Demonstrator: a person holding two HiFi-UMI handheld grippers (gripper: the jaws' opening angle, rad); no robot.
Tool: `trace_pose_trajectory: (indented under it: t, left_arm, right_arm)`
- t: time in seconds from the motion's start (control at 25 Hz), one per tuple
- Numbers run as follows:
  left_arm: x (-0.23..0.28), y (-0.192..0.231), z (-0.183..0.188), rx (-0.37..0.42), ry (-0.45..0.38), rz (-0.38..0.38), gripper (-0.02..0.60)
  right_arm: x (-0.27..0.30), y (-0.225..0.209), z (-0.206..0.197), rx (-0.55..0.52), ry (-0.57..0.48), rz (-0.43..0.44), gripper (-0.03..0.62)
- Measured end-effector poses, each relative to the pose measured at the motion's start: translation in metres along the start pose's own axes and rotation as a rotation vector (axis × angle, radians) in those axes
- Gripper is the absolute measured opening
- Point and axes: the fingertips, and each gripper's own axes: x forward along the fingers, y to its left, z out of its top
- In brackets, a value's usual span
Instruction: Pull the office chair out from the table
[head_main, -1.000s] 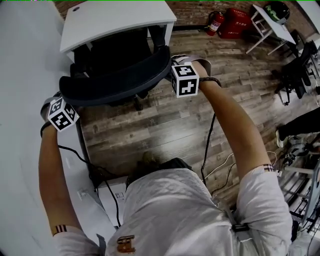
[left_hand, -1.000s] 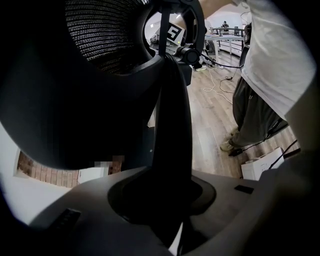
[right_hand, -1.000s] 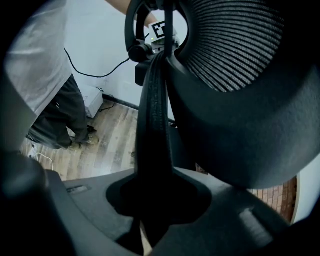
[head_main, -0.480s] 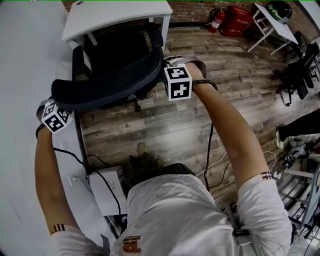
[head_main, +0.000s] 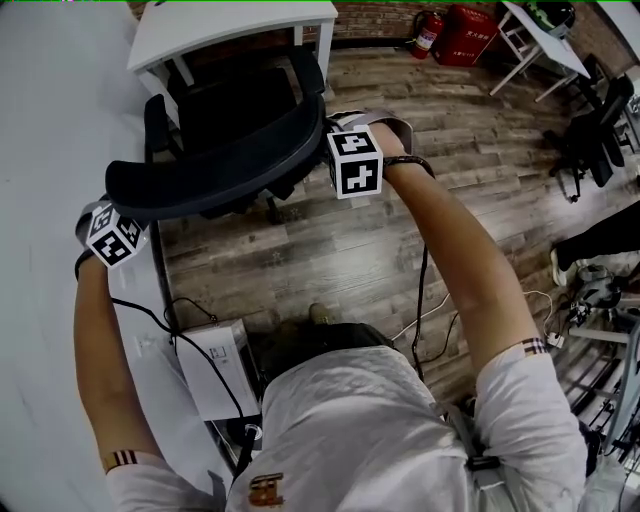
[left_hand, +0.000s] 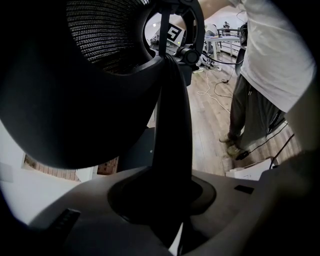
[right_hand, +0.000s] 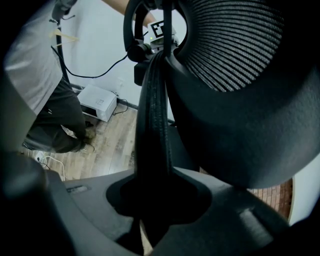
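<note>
- Two grippers, one rim: the left gripper (head_main: 105, 213) and right gripper (head_main: 335, 128) are each clamped on the backrest (head_main: 215, 165) of the office chair (head_main: 235, 105), one at each end (both gripper views show the dark rim pinched between the jaws).
- The chair sits straight ahead of the person, between them and the white table (head_main: 230, 20). The seat is close to the table's front edge; I cannot tell whether any of it is under the top.
- The backrest's long axis runs across the head view from gripper to gripper, skewed, with the left end nearer the person.
- Neither hand is nearer the job, since each holds its own end.
- Judgement: the pull goes back toward the person over bare floor (head_main: 330, 250), square to that axis. An uneven pull would likely swivel the chair.
</note>
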Motion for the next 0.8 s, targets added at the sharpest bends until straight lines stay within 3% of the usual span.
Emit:
trace_pose_trajectory:
  t: [0.32, 0.8]
  left_arm:
    - [-0.015, -0.041, -0.004, -0.017, -0.005, -0.010, 0.107]
    - [-0.036, -0.106, -0.008, 0.018, -0.031, -0.019, 0.107]
  right_arm:
    - [-0.017, 0.036, 0.011, 0.012, 0.008, -0.005, 0.094]
    - [-0.037, 0.107, 0.033, 0.047, 0.030, -0.006, 0.097]
